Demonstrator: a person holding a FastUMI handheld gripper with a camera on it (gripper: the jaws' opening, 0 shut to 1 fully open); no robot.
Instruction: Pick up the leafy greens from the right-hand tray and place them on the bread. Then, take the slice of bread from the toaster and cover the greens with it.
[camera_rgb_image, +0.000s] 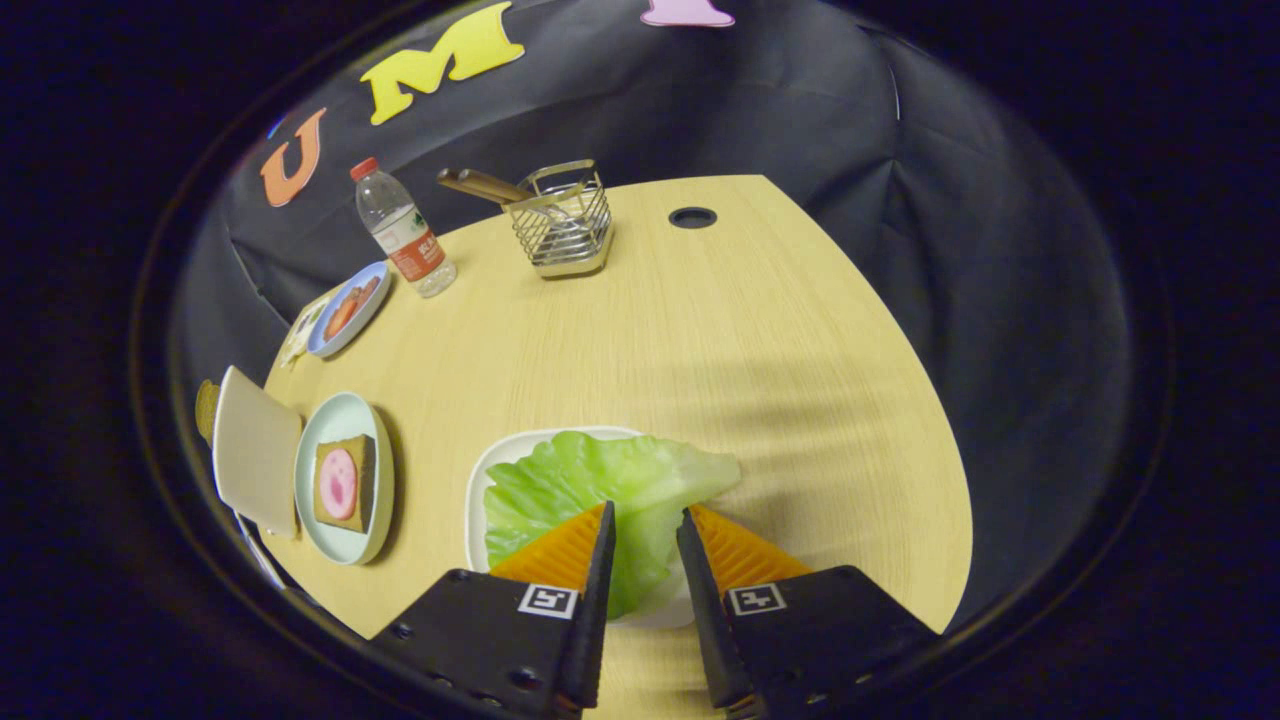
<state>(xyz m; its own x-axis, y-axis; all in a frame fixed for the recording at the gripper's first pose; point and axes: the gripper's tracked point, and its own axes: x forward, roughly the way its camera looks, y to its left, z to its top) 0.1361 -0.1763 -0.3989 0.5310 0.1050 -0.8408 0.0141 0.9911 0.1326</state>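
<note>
The hand-held gripper points down over the greens, its fingers a narrow gap apart with the crinkled leaf between them; whether they press on it I cannot tell. The greens lie on a white square tray, one edge hanging over onto the pale wood-grain bench. To the left, bread topped with a pink round slice sits on a light round plate, just beside a flat-sided toaster. Beyond stand a wire basket, a plastic bottle and a blue dish.
</note>
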